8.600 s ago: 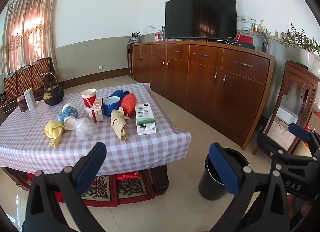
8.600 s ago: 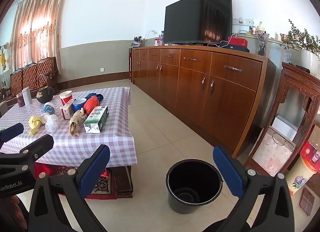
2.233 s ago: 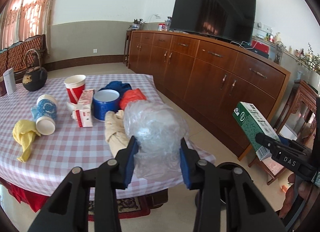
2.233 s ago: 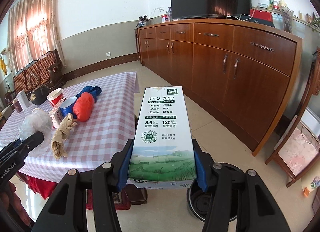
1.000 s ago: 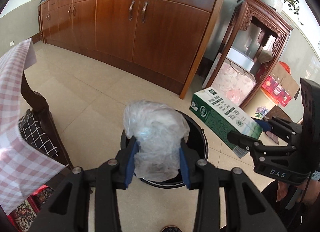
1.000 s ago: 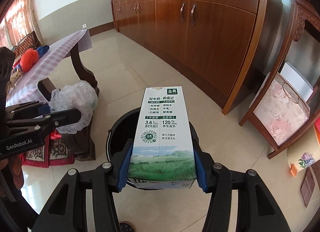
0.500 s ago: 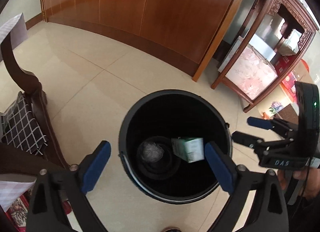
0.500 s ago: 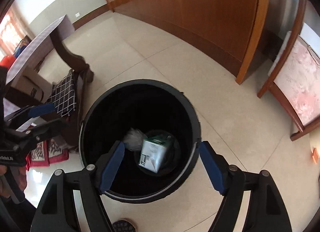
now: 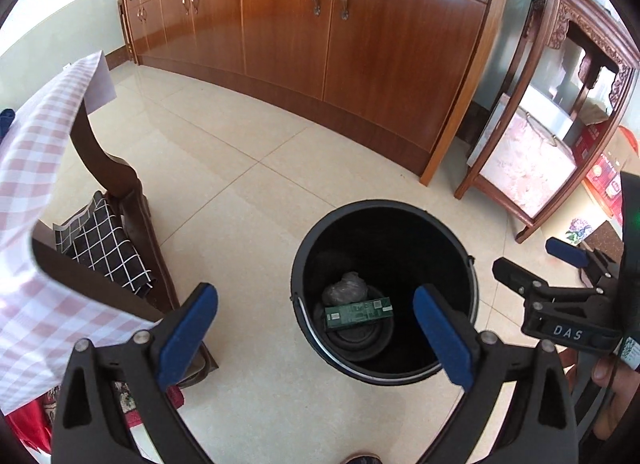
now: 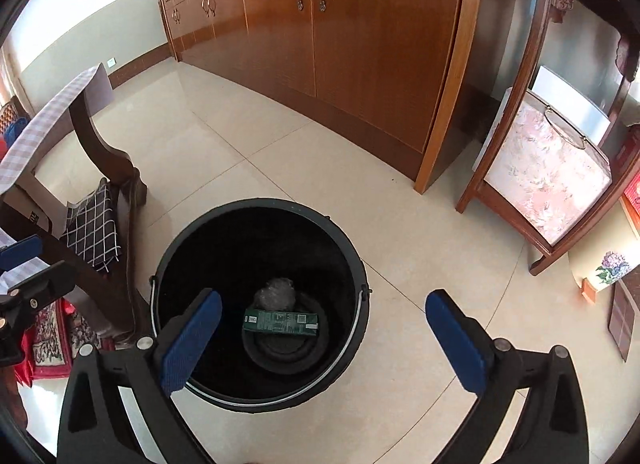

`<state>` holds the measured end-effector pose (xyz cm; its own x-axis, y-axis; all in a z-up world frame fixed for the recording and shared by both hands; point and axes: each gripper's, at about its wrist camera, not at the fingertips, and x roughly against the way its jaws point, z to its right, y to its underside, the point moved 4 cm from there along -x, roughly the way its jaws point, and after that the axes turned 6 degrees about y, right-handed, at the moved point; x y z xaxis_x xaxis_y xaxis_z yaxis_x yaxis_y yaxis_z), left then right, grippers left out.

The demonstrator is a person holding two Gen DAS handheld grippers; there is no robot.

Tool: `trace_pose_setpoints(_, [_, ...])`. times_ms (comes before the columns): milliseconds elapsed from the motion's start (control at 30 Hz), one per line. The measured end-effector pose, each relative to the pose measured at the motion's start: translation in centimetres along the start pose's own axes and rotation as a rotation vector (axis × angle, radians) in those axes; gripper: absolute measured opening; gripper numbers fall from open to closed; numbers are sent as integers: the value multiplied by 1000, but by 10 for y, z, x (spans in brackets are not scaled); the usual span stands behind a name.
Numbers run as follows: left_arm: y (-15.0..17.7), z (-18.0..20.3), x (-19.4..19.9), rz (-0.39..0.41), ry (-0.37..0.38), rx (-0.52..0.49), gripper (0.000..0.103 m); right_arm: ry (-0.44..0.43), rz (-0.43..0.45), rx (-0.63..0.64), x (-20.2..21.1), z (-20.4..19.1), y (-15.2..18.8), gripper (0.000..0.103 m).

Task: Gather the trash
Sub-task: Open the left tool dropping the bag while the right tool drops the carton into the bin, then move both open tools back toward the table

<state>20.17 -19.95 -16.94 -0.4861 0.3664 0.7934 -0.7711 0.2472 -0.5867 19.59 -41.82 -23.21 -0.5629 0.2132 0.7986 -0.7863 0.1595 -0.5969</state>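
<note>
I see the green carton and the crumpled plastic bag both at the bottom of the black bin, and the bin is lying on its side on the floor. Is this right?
Not quite. The black bin stands upright on the tiled floor, its mouth open upward, as the right wrist view shows. The rest holds: the green carton and the crumpled plastic bag both lie at its bottom.

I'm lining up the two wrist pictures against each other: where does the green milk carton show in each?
Left wrist view: the green milk carton lies flat at the bottom of the black bin, right of centre and low, just below the crumpled plastic wrap.
Right wrist view: the carton lies near the lower middle, again inside the bin.
Shared landmark: the wooden sideboard behind the bin.
</note>
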Motion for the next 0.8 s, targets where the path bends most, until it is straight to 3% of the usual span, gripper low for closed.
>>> trace_pose_setpoints(400, [1,-15,72,118,7,5,99,-8,135,-88,85,-18,-7,103])
trace_pose_setpoints(467, [1,-21,83,134,-4,4,99,-10,191,-97,100,-24,-8,103])
trace_pose_setpoints(800, [-1,-56,148,266,-98,53,99,-117,184,16,150,-91,-25,103])
